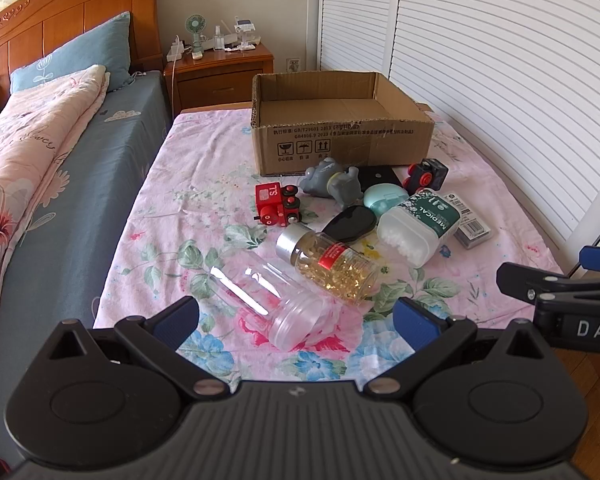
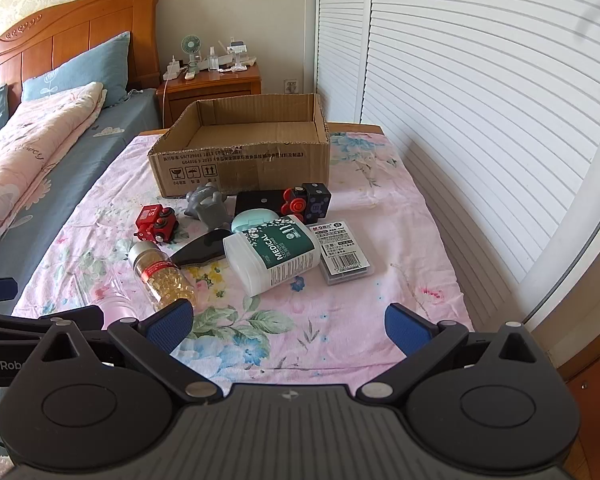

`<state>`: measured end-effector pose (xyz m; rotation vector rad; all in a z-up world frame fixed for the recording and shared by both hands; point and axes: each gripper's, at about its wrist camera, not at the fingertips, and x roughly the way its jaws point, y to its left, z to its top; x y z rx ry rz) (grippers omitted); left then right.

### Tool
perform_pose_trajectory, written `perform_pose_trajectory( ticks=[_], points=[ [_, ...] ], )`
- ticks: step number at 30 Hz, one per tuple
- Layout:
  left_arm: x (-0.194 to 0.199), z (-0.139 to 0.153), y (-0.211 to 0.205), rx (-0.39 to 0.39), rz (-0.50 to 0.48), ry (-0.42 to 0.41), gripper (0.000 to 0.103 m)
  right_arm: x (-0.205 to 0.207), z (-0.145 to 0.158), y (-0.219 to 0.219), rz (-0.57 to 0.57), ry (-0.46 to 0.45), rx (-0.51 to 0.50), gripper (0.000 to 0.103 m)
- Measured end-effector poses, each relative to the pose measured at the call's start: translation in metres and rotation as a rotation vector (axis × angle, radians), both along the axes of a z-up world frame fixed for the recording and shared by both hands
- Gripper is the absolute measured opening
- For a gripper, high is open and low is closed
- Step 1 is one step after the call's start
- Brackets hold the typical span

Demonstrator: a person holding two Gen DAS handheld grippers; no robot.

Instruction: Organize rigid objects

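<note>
An open cardboard box (image 1: 340, 136) (image 2: 244, 160) stands at the far end of a floral-sheeted table, and its inside shows nothing in it. In front of it lie a red toy train (image 1: 278, 204) (image 2: 156, 222), a grey elephant toy (image 1: 334, 184) (image 2: 208, 204), a capsule bottle (image 1: 328, 264) (image 2: 160, 272), a clear plastic jar (image 1: 276, 304), a cotton-swab container (image 1: 418, 228) (image 2: 276, 256), a mint case (image 1: 384, 198), a black oval case (image 1: 350, 224) and a black-and-red toy car (image 1: 426, 174) (image 2: 306, 200). My left gripper (image 1: 296, 320) is open just short of the clear jar. My right gripper (image 2: 288, 324) is open over bare sheet.
A bed (image 1: 40, 152) with a pink quilt runs along the left, close to the table. A wooden nightstand (image 1: 220, 68) stands behind. White louvred doors (image 1: 500, 80) line the right side. A small packaged box (image 2: 344, 256) lies at the pile's right.
</note>
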<state>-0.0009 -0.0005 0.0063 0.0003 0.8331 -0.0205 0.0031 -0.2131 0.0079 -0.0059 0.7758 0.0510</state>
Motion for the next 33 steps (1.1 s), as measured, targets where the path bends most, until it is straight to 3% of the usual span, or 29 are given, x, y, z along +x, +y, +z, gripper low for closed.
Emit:
perform_pose_trajectory(
  ticks=[21,33],
  points=[
    [0.0031,0.0002,-0.0006,0.004,-0.005,0.000,0.102,0.0023,0.0032,-0.0003,0.001,-0.003,-0.004,0.103],
    [0.0085,0.0017,-0.0014,0.031,-0.054,-0.041,0.102,0.0069,0.0043,0.0029,0.021,-0.020,-0.015,0.103]
  ],
)
